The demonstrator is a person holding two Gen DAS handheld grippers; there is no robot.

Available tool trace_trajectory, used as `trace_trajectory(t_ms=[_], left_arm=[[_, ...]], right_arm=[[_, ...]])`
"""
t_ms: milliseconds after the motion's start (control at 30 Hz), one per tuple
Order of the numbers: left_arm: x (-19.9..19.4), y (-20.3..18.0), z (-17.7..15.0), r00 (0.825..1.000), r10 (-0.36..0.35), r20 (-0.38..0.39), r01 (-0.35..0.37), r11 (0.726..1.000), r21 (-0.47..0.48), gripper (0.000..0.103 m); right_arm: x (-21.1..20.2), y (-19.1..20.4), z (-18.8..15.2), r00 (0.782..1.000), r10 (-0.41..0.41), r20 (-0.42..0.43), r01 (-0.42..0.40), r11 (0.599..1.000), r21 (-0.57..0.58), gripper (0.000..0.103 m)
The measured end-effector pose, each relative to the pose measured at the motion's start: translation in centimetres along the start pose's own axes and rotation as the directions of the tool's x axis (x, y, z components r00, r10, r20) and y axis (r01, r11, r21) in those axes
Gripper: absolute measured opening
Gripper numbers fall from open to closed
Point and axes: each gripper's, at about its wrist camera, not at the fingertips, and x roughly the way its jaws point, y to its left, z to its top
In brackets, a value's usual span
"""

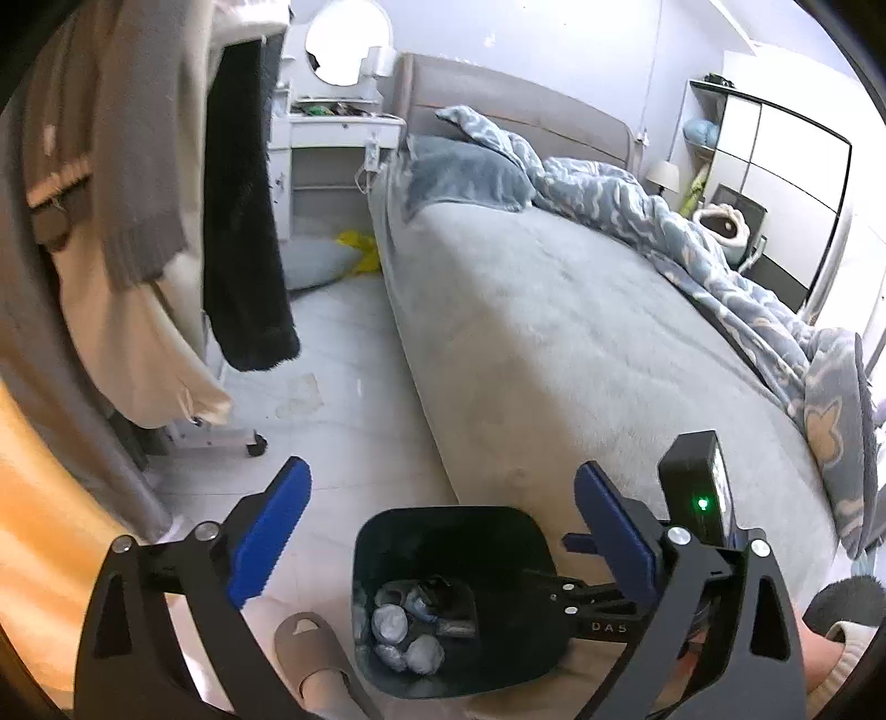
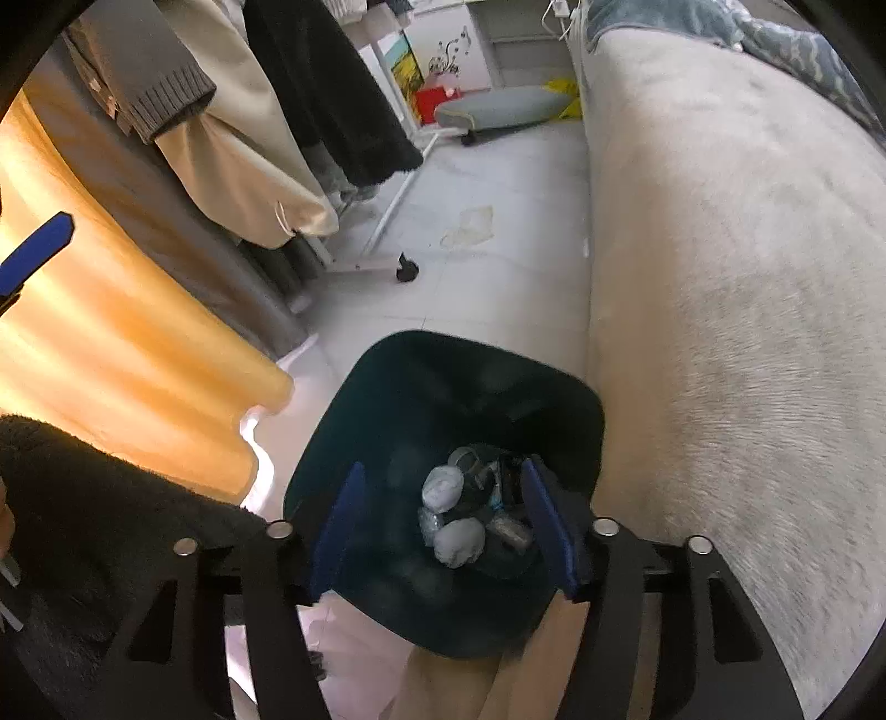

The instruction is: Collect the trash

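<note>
We saw bin (image 2: pixel 443 421) on floor (image 2: pixel 498 249), bed (image 2: pixel 720 277) just right of it, clothes rack (image 2: pixel 387 210) left beyond, crumpled wads (image 2: pixel 443 487) inside bin, right gripper (image 2: pixel 443 531) above them.

A home bedroom — a bed (image 1: pixel 554 332) with a rumpled blue duvet (image 1: pixel 664 221) fills the right, a white vanity with round mirror (image 1: pixel 346 41) stands far left, clothes on a rack (image 1: pixel 243 210) hang near left.

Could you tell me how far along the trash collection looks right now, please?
Done: the dark bin beside the bed already holds several crumpled wads. In hand: nothing; the right tongs hang open over the bin and the left tongs are open too. Possibly left: a flat scrap on the floor.
</note>
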Motion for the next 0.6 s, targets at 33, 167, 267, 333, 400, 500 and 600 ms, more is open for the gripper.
trace_trajectory(t_ms=[33,167,267,333,400,500,600], left_arm=[[-0.5,-0.1,-0.1,1.000,0.006,-0.004,-0.006,1.000,0.001,0.098],[-3.1,-1.2,-1.0,1.000,0.017,0.012,-0.017,0.998,0.057,0.099],[-4.3,-1.6,-1.5,0.999,0.014,0.030,-0.015,0.999,0.039,0.100],[-5.3,-1.8,-1.7,0.998,0.025,0.060,-0.027,0.999,0.033,0.100],[-6.3,-2.4,-1.8,0.995,0.033,0.089,-0.037,0.998,0.043,0.100],[-7.2,-3.4,-1.8,0.993,0.031,0.110,-0.039,0.997,0.071,0.100],[-7.8,-3.8,-2.5,0.992,0.042,0.119,-0.052,0.996,0.075,0.100]], right_arm=[[-0.9,0.2,-0.2,1.000,-0.007,0.018,0.007,1.000,0.000,0.070],[-5.2,0.2,-0.8,0.993,-0.047,0.110,0.046,0.999,0.008,0.078],[-10.2,-0.5,-1.5,0.970,-0.107,0.220,0.097,0.994,0.053,0.087],[-13.0,-0.9,-2.1,0.951,-0.141,0.275,0.124,0.989,0.075,0.090],[-16.1,-1.1,-3.0,0.926,-0.193,0.326,0.177,0.981,0.078,0.091],[-19.8,-1.4,-4.4,0.891,-0.267,0.369,0.259,0.963,0.070,0.094],[-23.9,-1.6,-6.2,0.846,-0.331,0.418,0.323,0.942,0.092,0.098]])
